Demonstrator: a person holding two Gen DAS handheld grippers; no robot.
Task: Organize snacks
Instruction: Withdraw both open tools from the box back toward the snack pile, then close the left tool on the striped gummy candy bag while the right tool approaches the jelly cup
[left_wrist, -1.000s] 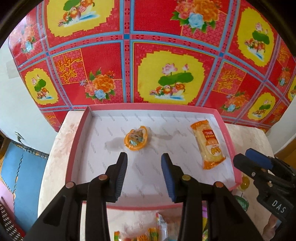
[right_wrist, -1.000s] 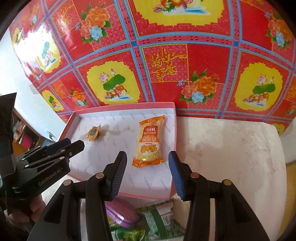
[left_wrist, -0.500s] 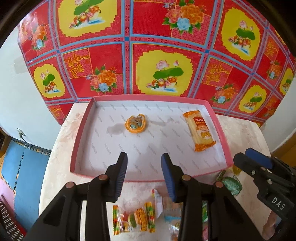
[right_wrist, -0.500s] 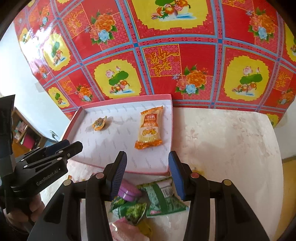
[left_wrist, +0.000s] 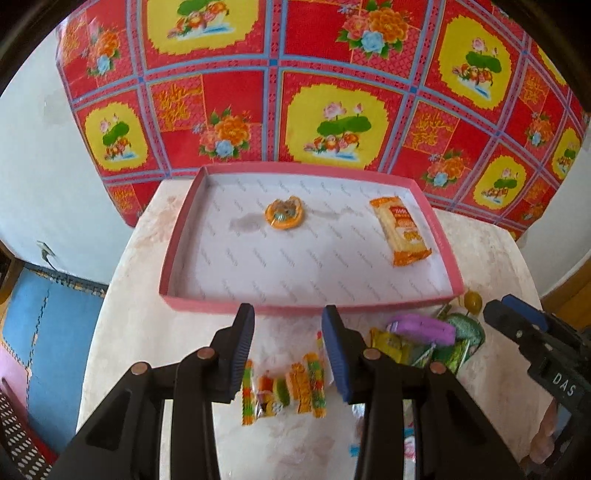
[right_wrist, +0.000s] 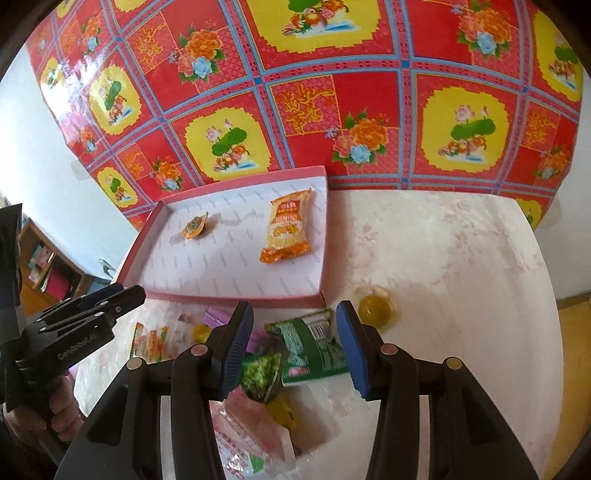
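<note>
Pink and shallow, the tray sits on a pale marbled surface. Two snacks lie in it: one round orange candy and one long orange packet with red writing too small to read. The rest of the snacks lie just in front of the tray: a striped candy bag, a purple packet, a green packet, a yellow jelly cup and a pink bag. The left gripper reads "GenRobot.AI" on its side, the right gripper "DAS". Both jaws are partly open and hold nothing. A red and yellow flower cloth hangs behind, by a white wall. The floor has blue mats.
</note>
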